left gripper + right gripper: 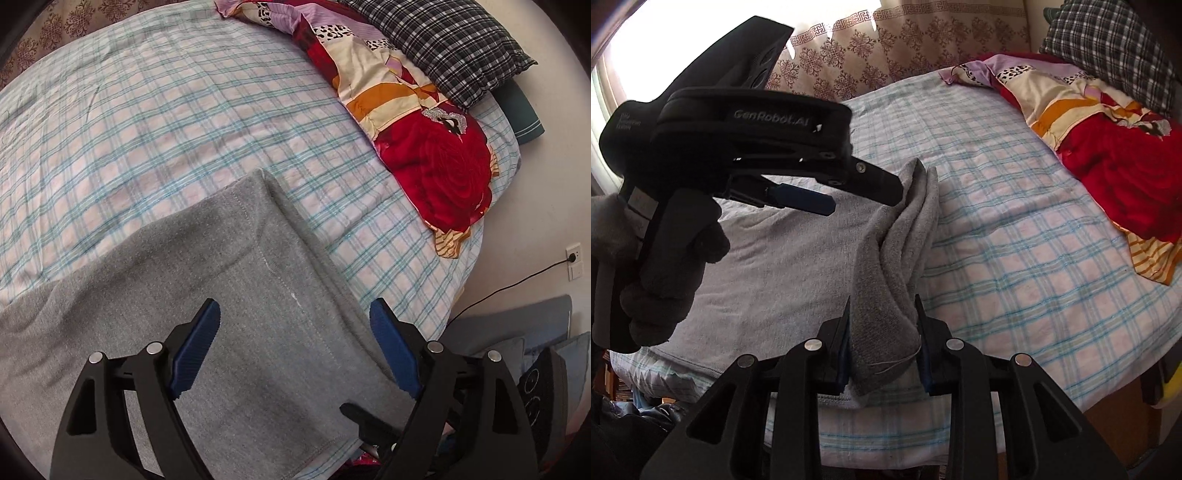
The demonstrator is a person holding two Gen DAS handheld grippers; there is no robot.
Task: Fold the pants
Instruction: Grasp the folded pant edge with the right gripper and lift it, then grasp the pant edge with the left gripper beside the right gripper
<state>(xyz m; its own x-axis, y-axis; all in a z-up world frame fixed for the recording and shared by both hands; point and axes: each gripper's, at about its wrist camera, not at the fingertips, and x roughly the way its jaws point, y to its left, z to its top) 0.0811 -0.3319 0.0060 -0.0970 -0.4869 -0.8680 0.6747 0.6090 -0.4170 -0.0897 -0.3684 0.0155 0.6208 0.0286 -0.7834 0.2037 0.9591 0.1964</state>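
Grey pants (pixel 236 295) lie on the checked bed sheet (pixel 147 122), near the bed's front edge. My left gripper (pixel 295 317) is open and hovers just above the flat grey cloth, with nothing between its blue pads. My right gripper (pixel 882 314) is shut on a bunched fold of the grey pants (pixel 886 295), lifting it off the bed. The left gripper (pixel 864 195) also shows in the right wrist view, held by a gloved hand (pixel 665 280) above the flat part of the pants (pixel 783 266).
A red flowered quilt (pixel 424 147) and a dark checked pillow (pixel 443 44) lie along the bed's far right side. A patterned curtain (pixel 886 40) hangs behind the bed. A wall socket (pixel 574 254) with a cable sits by the bed's right edge.
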